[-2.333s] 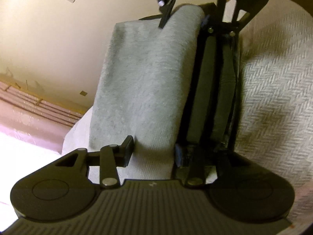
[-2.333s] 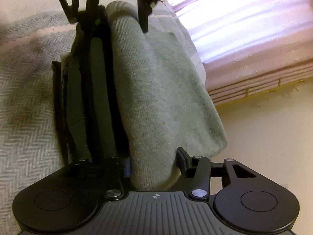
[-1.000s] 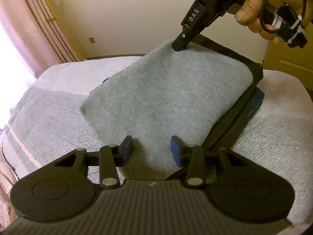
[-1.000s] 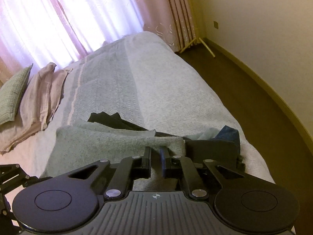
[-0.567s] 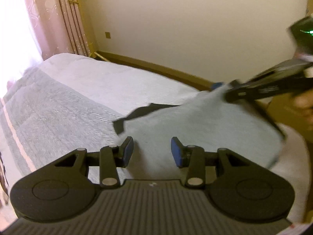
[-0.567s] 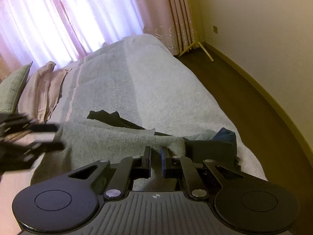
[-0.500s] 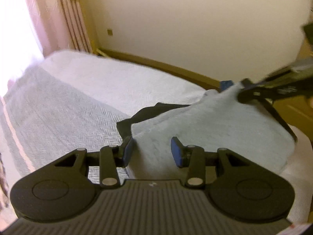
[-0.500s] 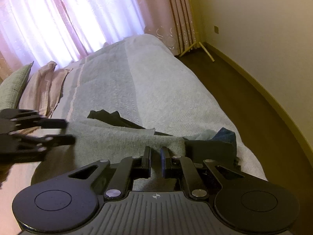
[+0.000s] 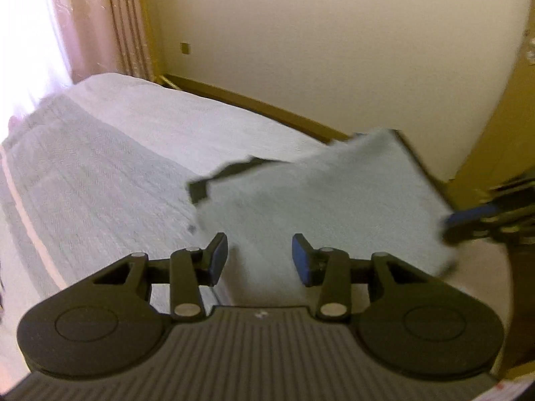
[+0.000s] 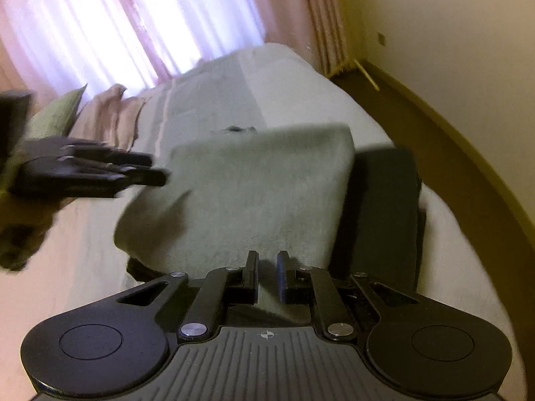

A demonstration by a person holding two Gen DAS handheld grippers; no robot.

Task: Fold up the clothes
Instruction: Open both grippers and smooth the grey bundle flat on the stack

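The grey garment (image 10: pixel 254 180) lies folded on dark clothes (image 10: pixel 384 200) on the bed (image 9: pixel 100 173). Left tool (image 9: pixel 260 257) spread, empty; right tool (image 10: pixel 267 275) nearly closed, apparently pinching its edge. Little seems left.

A bed (image 10: pixel 274 77) with a pale herringbone cover fills the room's middle. Pink curtains (image 10: pixel 127 23) glow with daylight at the far left. Cream walls (image 9: pixel 301 40) meet a dark wooden floor (image 10: pixel 444 153) on the right. Pillows (image 10: pixel 100 113) lie far left.
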